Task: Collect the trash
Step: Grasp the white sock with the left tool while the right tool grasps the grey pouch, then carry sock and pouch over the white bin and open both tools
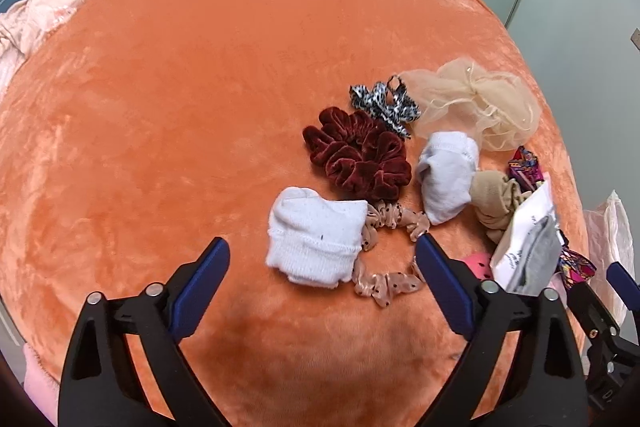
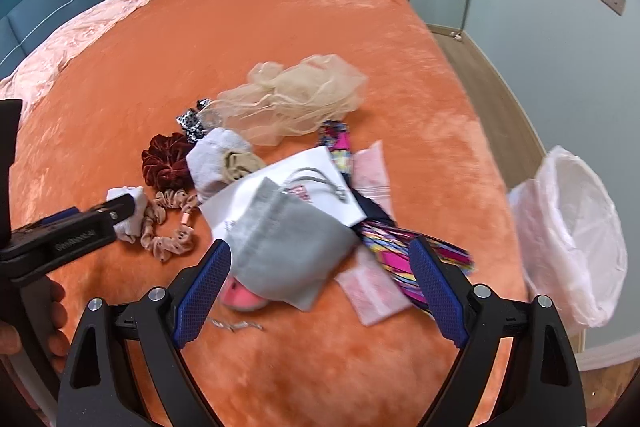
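Left wrist view: your left gripper hangs over the orange bedspread, jaws spread wide, nothing held. Between the fingers lies a white sock, touching a peach dotted scrunchie to its right. Beyond them sit a dark red velvet scrunchie, a leopard-print tie, a beige tulle piece, a second white sock and a tan stocking ball. At the right edge of the pile, white paper lies under a grey pouch. Your right gripper pokes in at far right.

Right wrist view (blurry): your right gripper is wide open too, gripping nothing. The grey pouch sits between its fingers, lying on the white paper and partly over a pink round thing. A multicoloured ribbon and pink packets lie just right of the pouch. A small silvery bit rests on the bedspread near the left finger. The trash bin with white liner stands off the bed's right edge. Your left gripper shows from the side, over the first sock.
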A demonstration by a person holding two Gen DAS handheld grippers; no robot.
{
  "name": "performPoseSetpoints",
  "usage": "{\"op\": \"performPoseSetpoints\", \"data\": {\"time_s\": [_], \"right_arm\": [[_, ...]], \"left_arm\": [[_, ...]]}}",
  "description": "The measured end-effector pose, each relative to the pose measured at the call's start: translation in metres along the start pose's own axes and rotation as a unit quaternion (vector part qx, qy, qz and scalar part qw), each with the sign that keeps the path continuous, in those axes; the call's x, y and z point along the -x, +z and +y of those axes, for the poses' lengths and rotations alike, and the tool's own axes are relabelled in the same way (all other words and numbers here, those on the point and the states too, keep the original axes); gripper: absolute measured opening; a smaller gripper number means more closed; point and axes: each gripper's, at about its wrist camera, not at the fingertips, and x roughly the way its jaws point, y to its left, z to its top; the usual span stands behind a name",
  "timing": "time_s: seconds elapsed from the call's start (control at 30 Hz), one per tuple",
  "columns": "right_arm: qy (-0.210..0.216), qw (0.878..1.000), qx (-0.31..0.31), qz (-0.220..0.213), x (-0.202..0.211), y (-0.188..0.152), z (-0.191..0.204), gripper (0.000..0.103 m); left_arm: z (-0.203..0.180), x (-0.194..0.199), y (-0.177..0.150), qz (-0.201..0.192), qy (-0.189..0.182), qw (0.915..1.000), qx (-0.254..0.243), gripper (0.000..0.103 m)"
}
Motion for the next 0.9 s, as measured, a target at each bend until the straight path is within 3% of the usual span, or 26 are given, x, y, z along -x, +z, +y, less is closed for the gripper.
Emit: {"op": "performPoseSetpoints", "data": {"time_s": [0.13,0.27,0.33,0.43,0.5,0.57,0.6,0.9], "right_arm": [[0.004,1.000,0.008,0.007,-0.017,0.004,0.013,0.083],[0.015,1.000,0.010,0.026,-0.035,0.003,0.020,0.069],[0.022,0.999,0.006,0.037,-0.043,0.000,0.020,0.061],[0.039,0.999,0.001,0.034,-0.046,-0.004,0.021,0.049],[0.043,0.999,0.009,0.031,-0.045,-0.004,0.023,0.038],[0.043,0.999,0.016,0.028,-0.040,-0.003,0.025,0.017],[0.047,0.998,0.016,0.029,-0.039,-0.003,0.024,0.014],[0.075,0.997,-0.028,-0.012,0.011,0.003,-0.004,0.010]], "left_arm": [[0.001,-0.016,0.000,0.017,-0.016,0.9997,-0.001,0.069],[0.004,-0.022,0.001,0.018,-0.018,0.9997,0.000,0.058],[0.007,-0.023,0.001,0.014,-0.011,0.9998,-0.001,0.045],[0.012,-0.022,0.001,0.014,-0.018,0.9997,0.004,0.038],[0.014,-0.020,0.001,0.012,-0.018,0.9998,0.003,0.036],[0.014,-0.016,-0.001,0.011,-0.019,0.9997,0.003,0.035],[0.013,-0.012,-0.001,0.010,-0.024,0.9997,0.004,0.034],[-0.008,0.040,-0.006,-0.027,-0.045,0.9986,-0.012,0.033]]}}
